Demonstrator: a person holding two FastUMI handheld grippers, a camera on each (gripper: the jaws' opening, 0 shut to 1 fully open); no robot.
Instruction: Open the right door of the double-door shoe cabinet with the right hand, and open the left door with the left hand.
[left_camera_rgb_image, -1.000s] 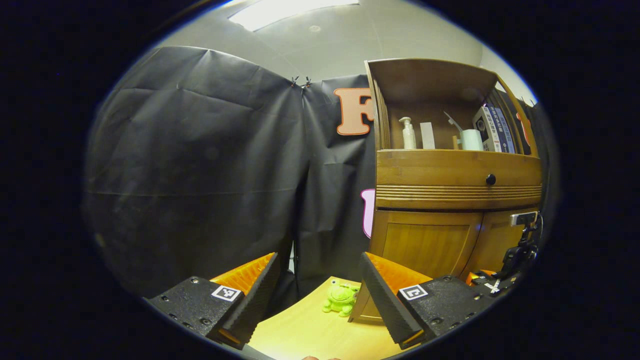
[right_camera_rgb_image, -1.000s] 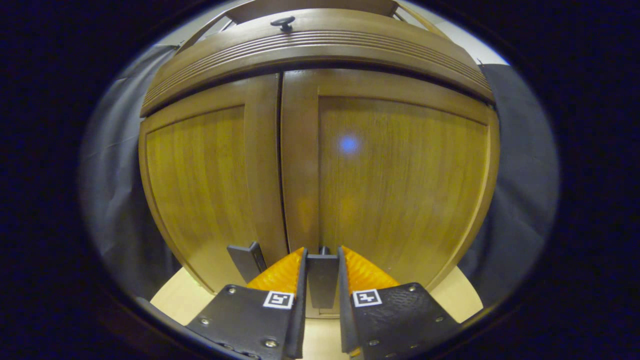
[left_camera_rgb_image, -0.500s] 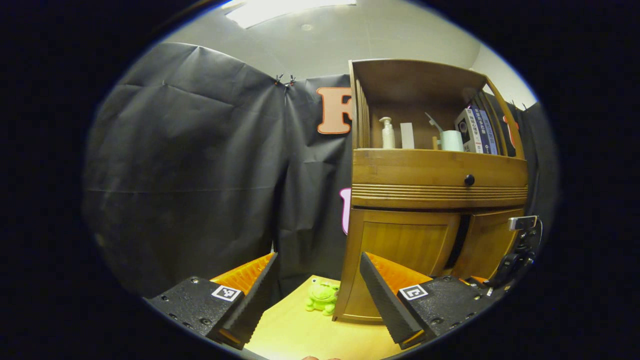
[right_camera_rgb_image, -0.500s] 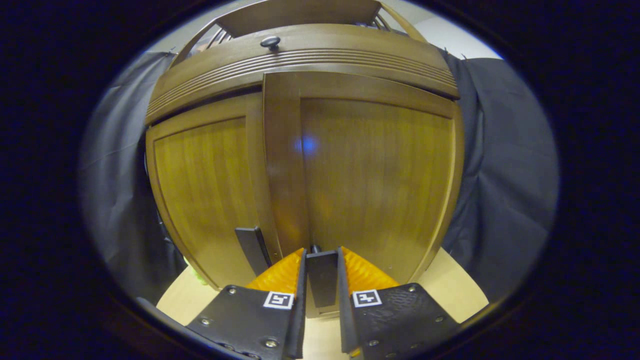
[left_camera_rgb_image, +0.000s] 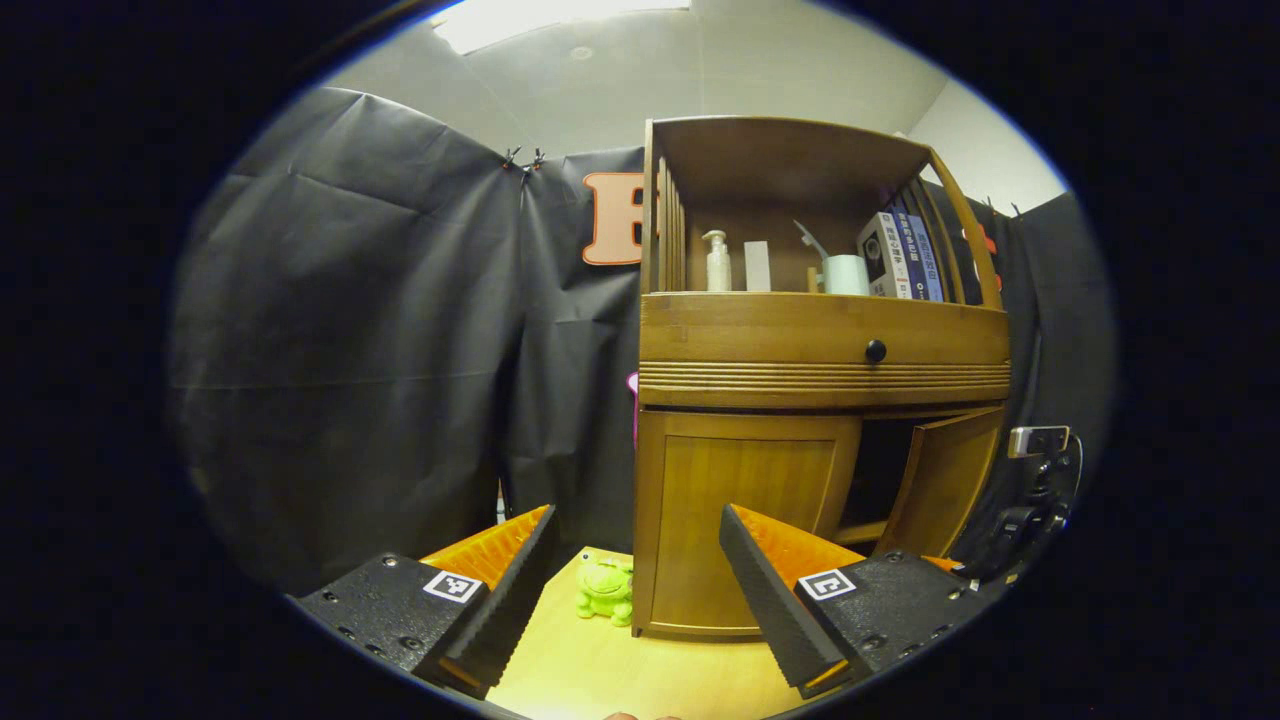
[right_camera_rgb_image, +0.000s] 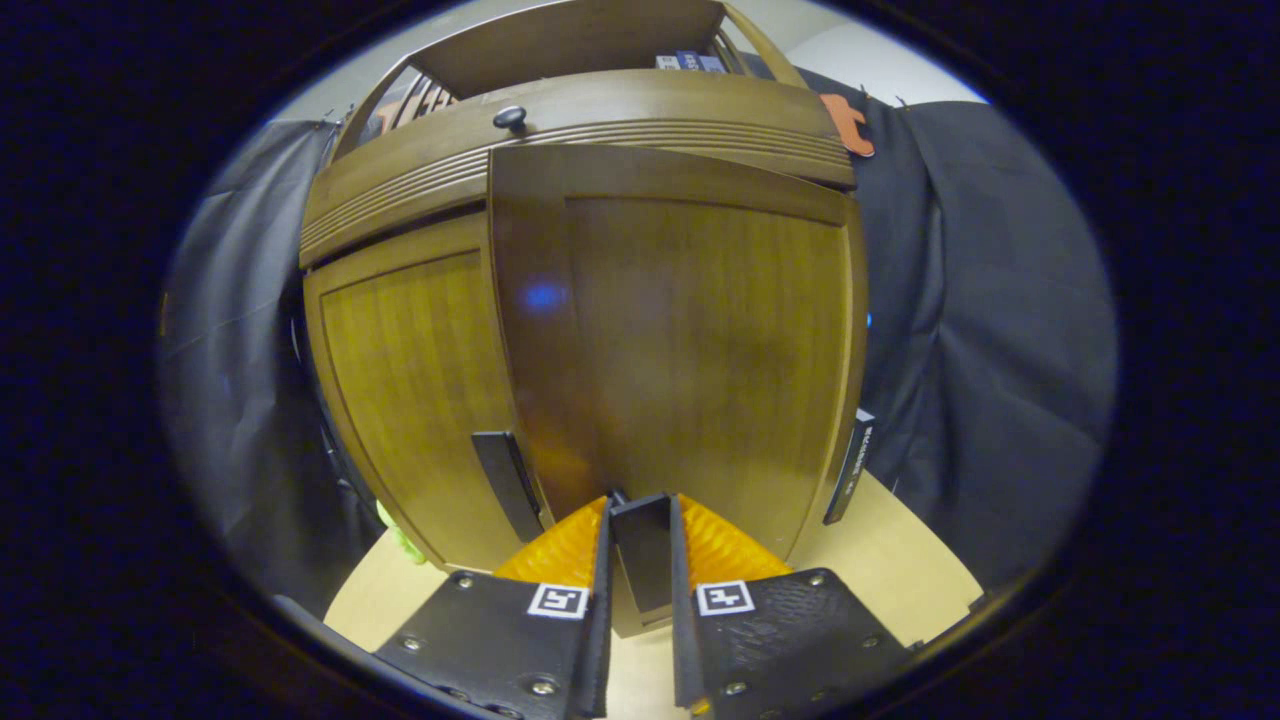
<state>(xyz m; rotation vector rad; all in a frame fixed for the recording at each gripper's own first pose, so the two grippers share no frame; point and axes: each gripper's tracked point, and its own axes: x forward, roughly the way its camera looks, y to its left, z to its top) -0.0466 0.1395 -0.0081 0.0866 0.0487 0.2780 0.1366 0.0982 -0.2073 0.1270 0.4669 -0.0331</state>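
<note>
Left gripper view: shoe cabinet (left_camera_rgb_image: 820, 350) stands on the counter (left_camera_rgb_image: 640, 670). Its right door (left_camera_rgb_image: 945, 480) is swung partly out, dark gap beside it; left door (left_camera_rgb_image: 745, 525) flush shut, so approx. half the task is left. Left tool (left_camera_rgb_image: 632, 590) is spread wide, grasping nothing, well short of the cabinet. Right tool (left_camera_rgb_image: 1035, 485) shows at the open door's edge. Upper shelf holds a pump bottle (left_camera_rgb_image: 717, 262), a white cup (left_camera_rgb_image: 846, 274) and boxes (left_camera_rgb_image: 895, 255). A green frog toy (left_camera_rgb_image: 603, 590) sits by the cabinet base.

Right gripper view: right tool (right_camera_rgb_image: 640, 540) is clenched on the right door's handle (right_camera_rgb_image: 643, 545), w/ door angled outward. Left door's handle (right_camera_rgb_image: 507, 483) untouched.
</note>
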